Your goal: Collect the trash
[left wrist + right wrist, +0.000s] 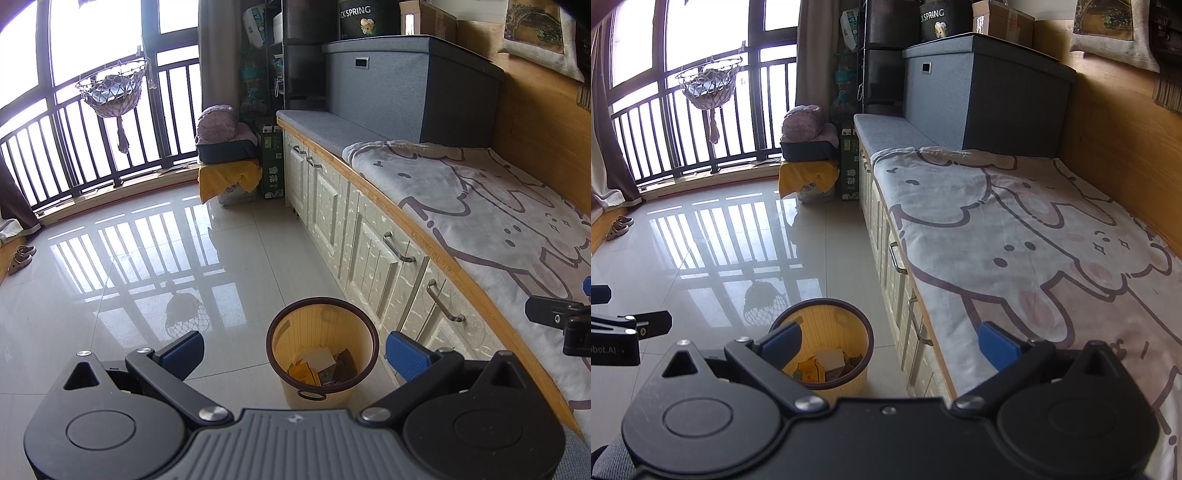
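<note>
Left wrist view: both grippers hover with jaws wide and empty above the bin, risking knocking it over.

Left tool over the wastebasket

The left tool hangs with its blue-padded jaws spread wide, empty, framing a tan wastebasket on the tiled floor. Paper scraps lie inside it. The basket stands just beside white cabinet doors under a blanket-covered bench.
</note>
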The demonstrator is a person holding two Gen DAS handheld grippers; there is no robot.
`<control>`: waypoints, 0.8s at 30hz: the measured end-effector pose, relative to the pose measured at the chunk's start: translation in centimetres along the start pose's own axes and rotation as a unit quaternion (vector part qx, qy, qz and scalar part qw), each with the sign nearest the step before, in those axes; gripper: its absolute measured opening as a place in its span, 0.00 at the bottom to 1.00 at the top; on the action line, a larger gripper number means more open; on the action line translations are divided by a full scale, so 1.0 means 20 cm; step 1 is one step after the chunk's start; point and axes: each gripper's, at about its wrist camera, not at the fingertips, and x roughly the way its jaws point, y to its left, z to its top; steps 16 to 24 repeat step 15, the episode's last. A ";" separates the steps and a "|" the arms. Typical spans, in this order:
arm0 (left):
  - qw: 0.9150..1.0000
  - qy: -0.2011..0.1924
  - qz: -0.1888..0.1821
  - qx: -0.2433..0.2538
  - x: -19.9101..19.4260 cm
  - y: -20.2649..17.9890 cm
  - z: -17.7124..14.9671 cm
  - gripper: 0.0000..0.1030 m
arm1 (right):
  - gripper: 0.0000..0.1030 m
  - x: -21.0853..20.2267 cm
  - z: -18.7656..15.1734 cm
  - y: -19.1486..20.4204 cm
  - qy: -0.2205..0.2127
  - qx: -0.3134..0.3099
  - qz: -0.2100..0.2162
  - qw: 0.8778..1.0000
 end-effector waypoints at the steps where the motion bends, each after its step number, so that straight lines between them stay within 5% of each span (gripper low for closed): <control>1: 1.000 0.000 0.000 0.000 0.00 0.00 0.00 1.00 | 1.00 0.00 0.00 0.00 0.000 0.000 0.000 1.000; 24: 1.000 0.001 0.003 0.000 0.00 0.02 0.00 1.00 | 1.00 0.01 0.00 0.00 0.001 0.001 0.000 1.000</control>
